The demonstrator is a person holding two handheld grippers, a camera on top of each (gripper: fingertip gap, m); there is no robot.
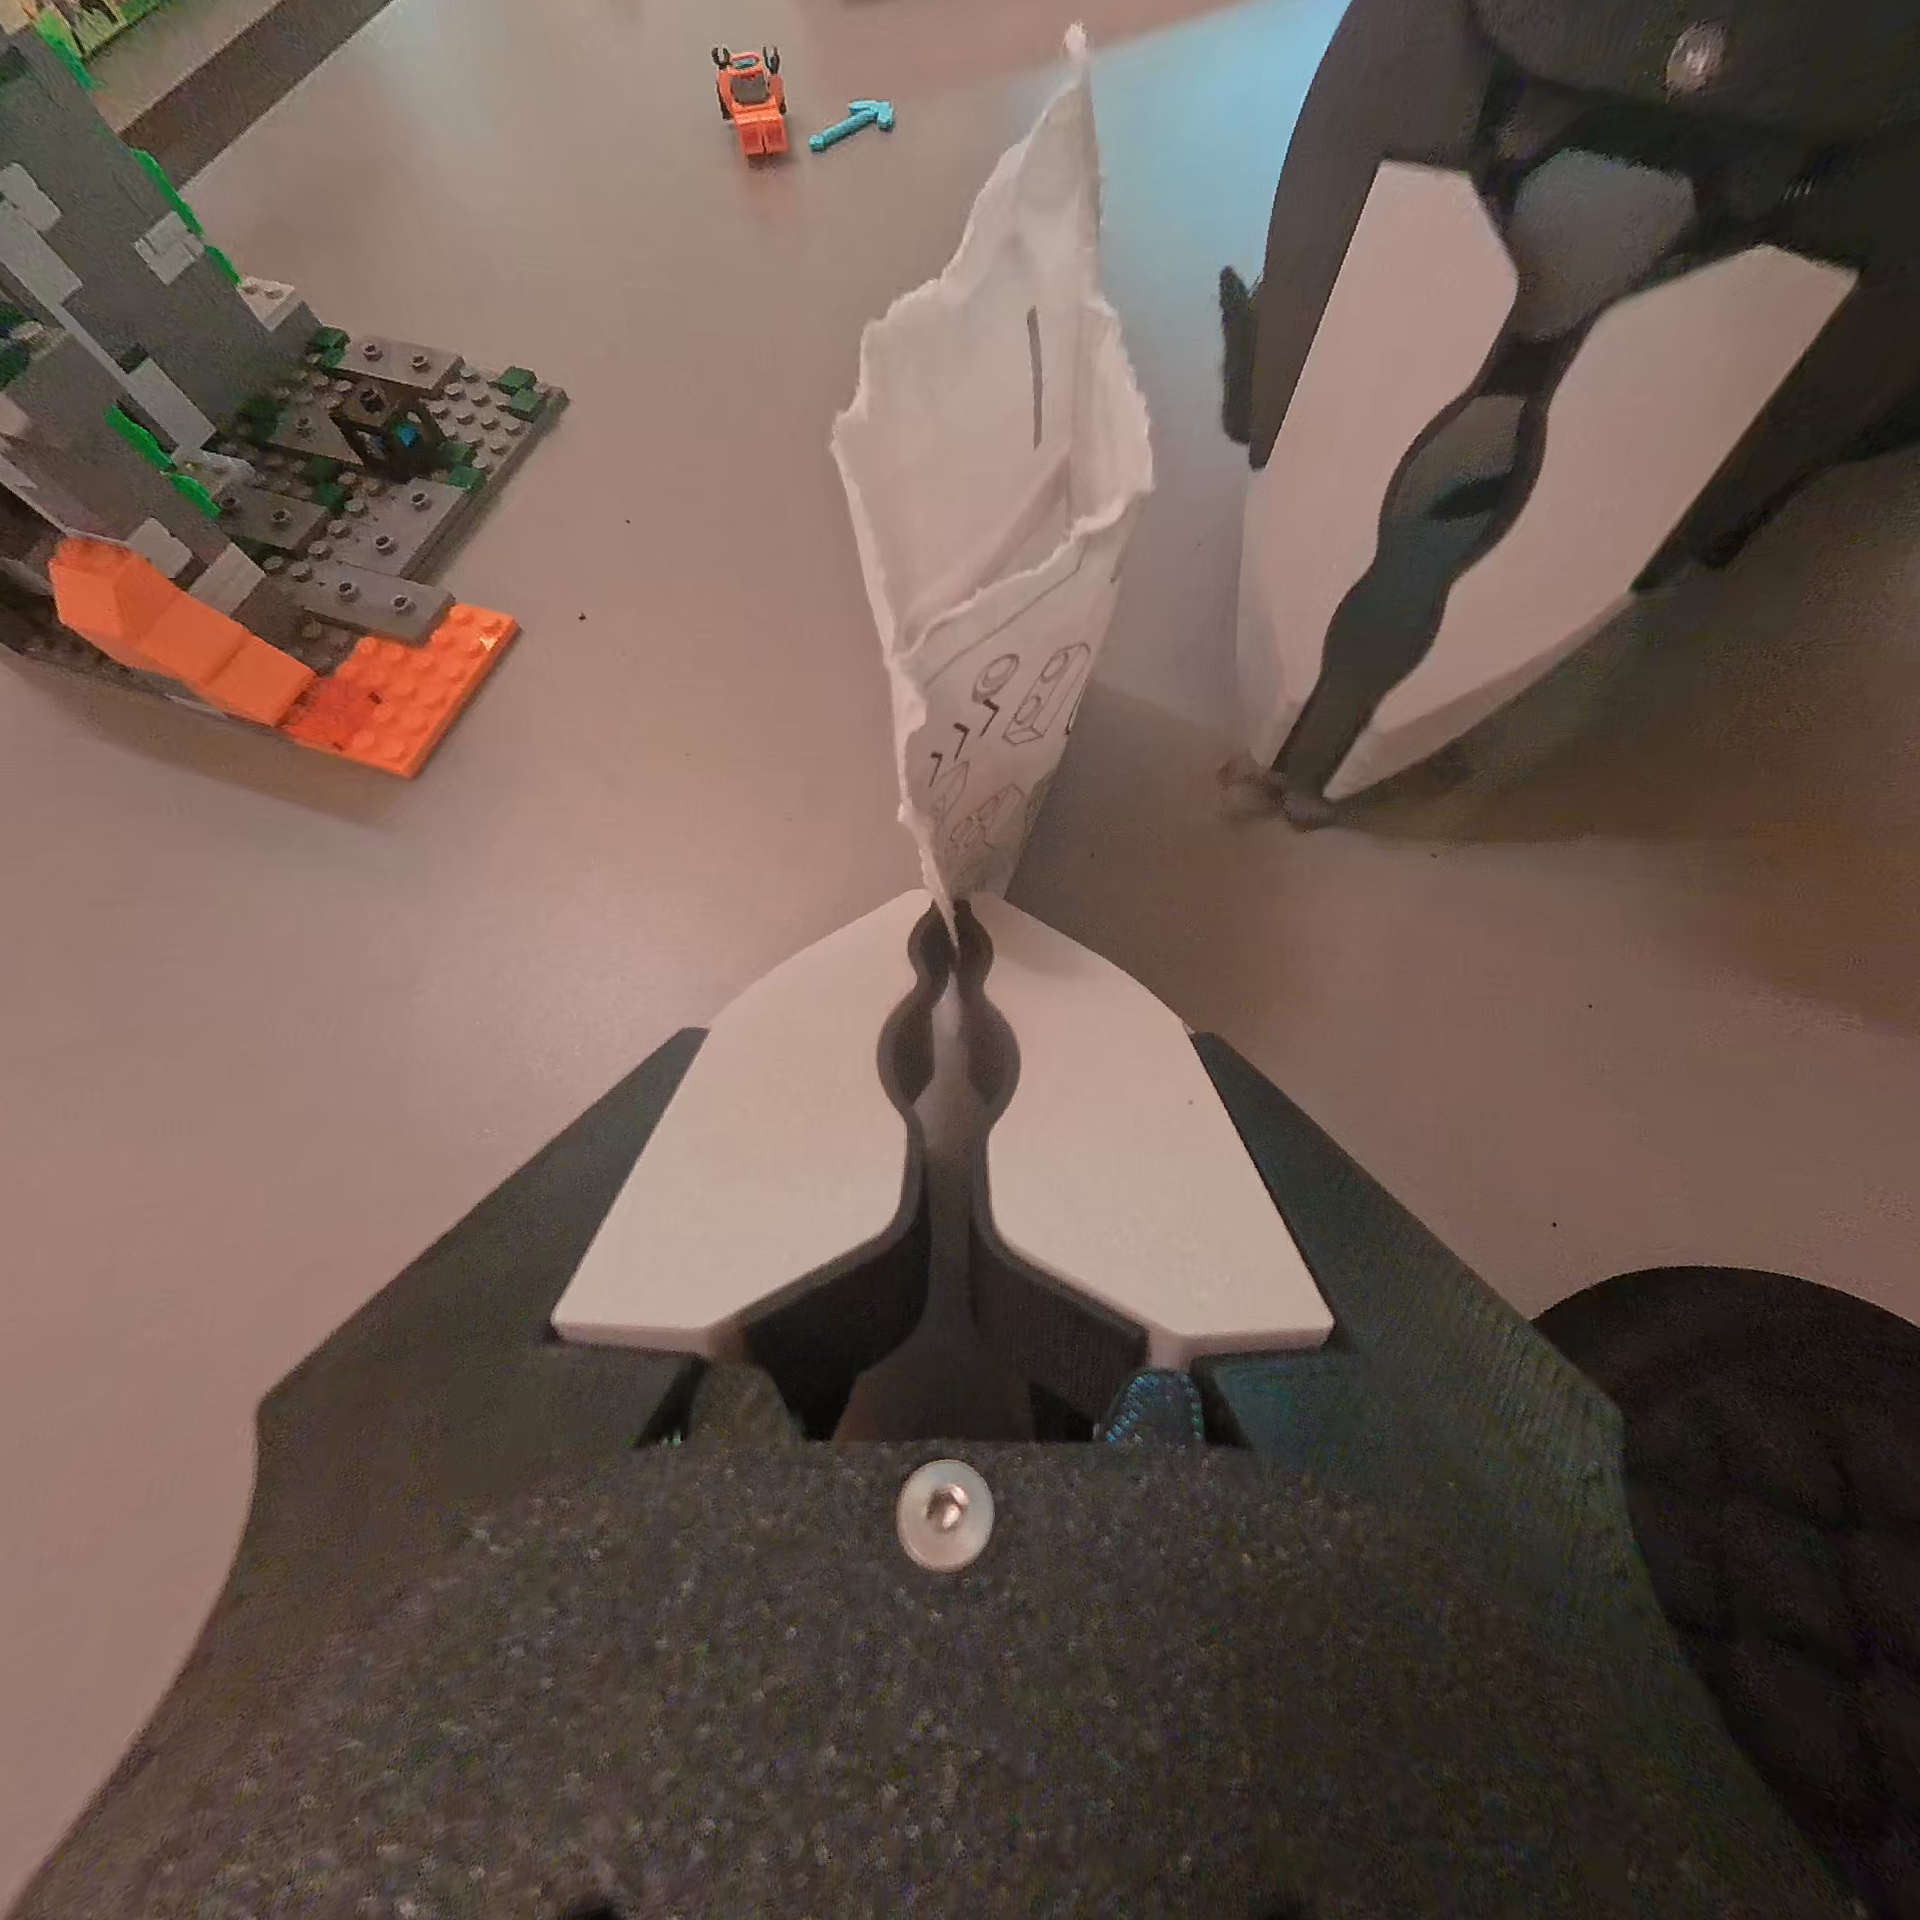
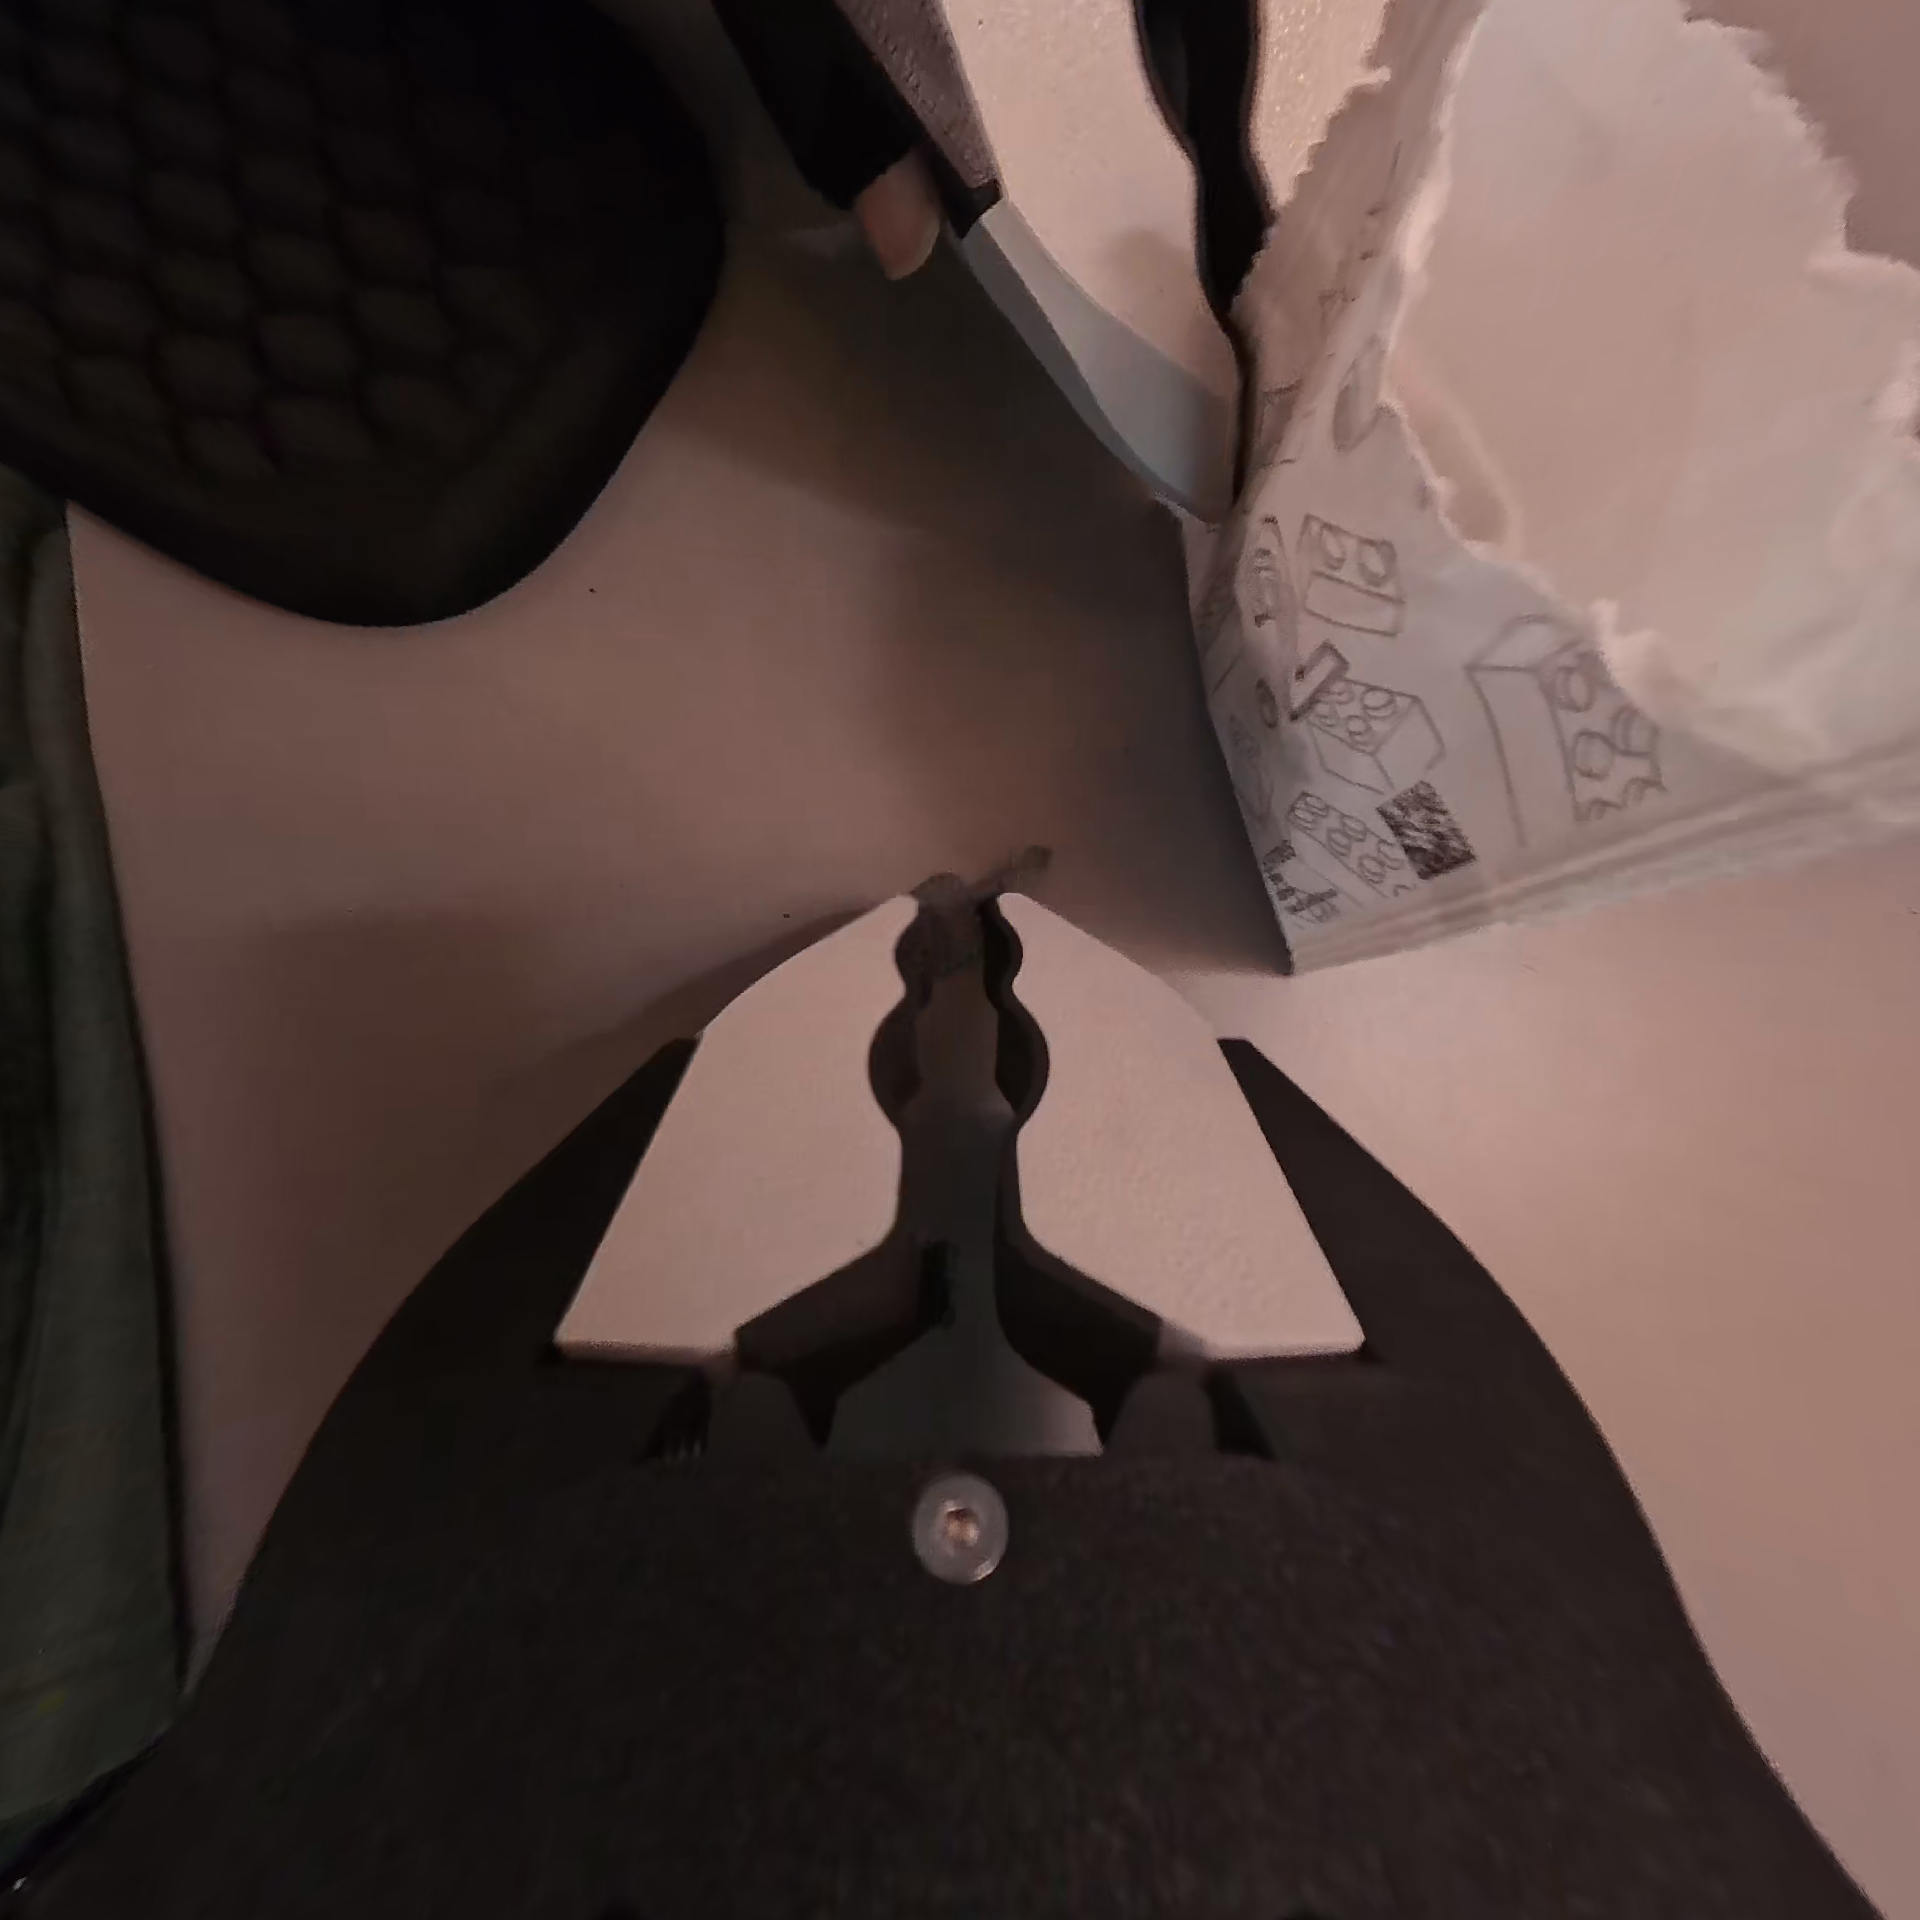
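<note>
The left gripper (image 1: 953,920) is clamping its closed tips on the corner of a torn white paper bag printed with brick outlines (image 1: 997,468), which is standing up above the beige tabletop (image 1: 520,935). To the right, the right gripper (image 2: 961,914) is pinching what looks like a small grey piece (image 2: 951,920), blurred, with its tips down at the tabletop. Far left, a grey, green and orange brick model (image 1: 260,540) is standing; farther off, an orange toy figure (image 1: 750,104) and a turquoise toy pickaxe (image 1: 854,123) are lying.
</note>
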